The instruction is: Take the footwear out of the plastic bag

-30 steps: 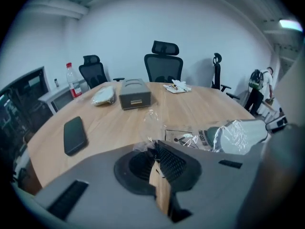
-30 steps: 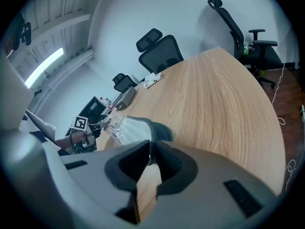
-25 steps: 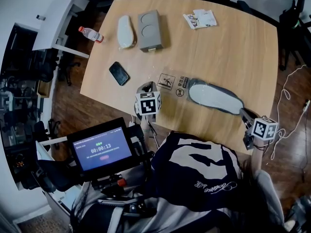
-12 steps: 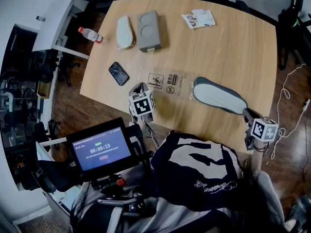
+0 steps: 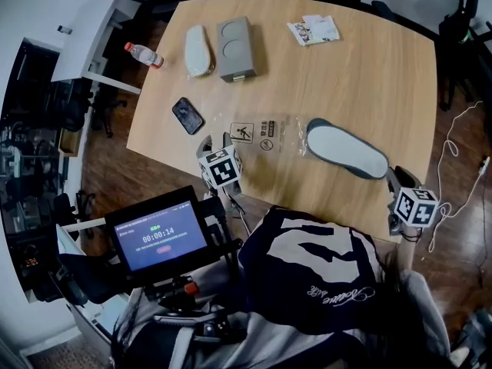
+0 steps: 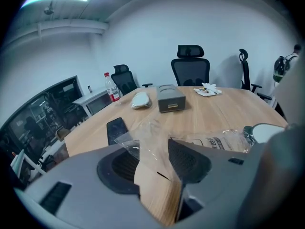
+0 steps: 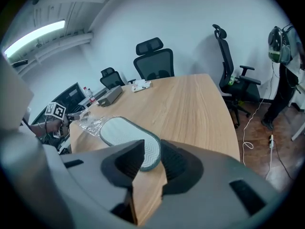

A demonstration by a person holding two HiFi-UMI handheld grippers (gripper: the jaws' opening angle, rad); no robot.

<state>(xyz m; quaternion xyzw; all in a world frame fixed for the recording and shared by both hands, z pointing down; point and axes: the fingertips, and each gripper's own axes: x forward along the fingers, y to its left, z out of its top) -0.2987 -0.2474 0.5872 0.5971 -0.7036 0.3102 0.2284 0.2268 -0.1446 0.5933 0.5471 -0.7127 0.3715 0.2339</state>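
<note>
Quick count, left to right. There's one water bottle [image 5: 144,54] on a side desk, way out beyond the left gripper [image 5: 217,141] and off to its left. One phone [image 5: 187,115] lies just ahead-left of that gripper's tips. One pale slipper-shaped thing [image 5: 197,50] and one grey box [image 5: 236,48] sit side by side, well beyond it on the table [image 5: 369,75]. One clear plastic bag [image 5: 261,133] lies flat right in front of the left gripper and runs off to its right. One paper packet [image 5: 314,29] is over at the far edge. One white slipper [image 5: 347,148] with a grey rim lies between the two grippers, closer to the right gripper [image 5: 398,179]. One timer screen [image 5: 161,235] sits off the table, on the near side of the left gripper.

The slipper looks basically out of the bag. Its far end just touches the bag's open end, and I can't tell if the tip is still inside.

The left gripper tilts down at the near table edge. Its jaws have just been opening and stand apart, with the bag's loose corner lying between them, not pinched. The right gripper tilts down too, at the near right edge. Its jaws have also just been opening and are spread, with the slipper's near end sitting right in the gap at the tips and the pads off it.
</note>
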